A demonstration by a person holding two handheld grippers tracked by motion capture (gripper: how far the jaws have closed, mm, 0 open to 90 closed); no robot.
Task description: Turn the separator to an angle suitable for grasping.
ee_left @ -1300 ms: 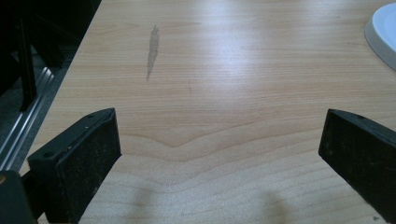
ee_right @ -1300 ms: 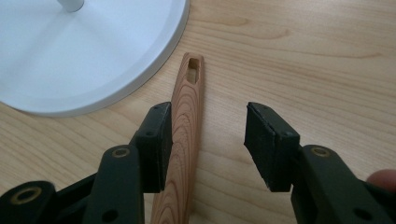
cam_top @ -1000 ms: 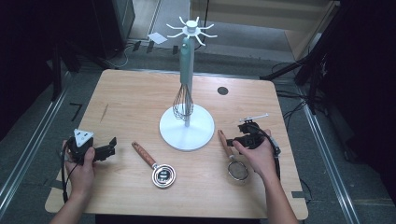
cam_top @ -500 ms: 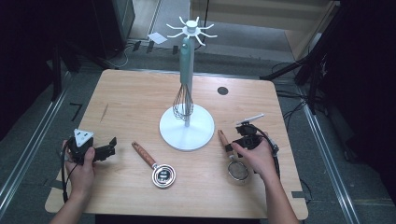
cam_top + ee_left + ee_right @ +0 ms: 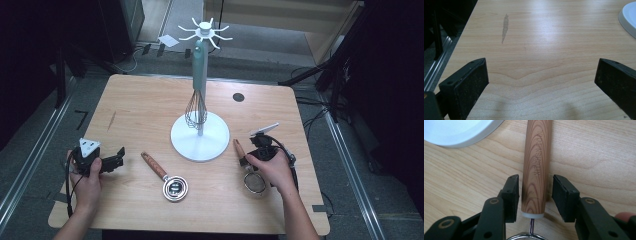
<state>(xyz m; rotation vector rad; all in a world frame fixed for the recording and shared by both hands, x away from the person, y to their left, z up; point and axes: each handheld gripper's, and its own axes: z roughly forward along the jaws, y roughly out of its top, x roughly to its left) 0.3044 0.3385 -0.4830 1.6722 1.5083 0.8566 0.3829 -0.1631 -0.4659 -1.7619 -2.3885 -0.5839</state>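
A small strainer lies right of the stand, its wooden handle [image 5: 239,148] pointing away from me and its metal ring [image 5: 254,183] near my right hand. My right gripper [image 5: 248,159] straddles the handle's near end. In the right gripper view the handle [image 5: 536,165] runs up between the jaws of the right gripper [image 5: 535,195], with thin gaps beside both pads. The jaws have just been closing, with the handle between them. My left gripper [image 5: 119,156] rests at the table's left, wide open over bare wood [image 5: 541,80].
A white stand [image 5: 200,137] with a hooked top [image 5: 205,30] holds a teal-handled whisk [image 5: 196,107]. Its base edge shows in both gripper views [image 5: 629,17] [image 5: 461,132]. A second wooden-handled utensil with a metal cup [image 5: 175,188] lies in front of the stand. A black grommet [image 5: 238,97] sits at the back.
My right gripper has shifted slightly down toward the strainer handle. The left hand and gripper have not moved.
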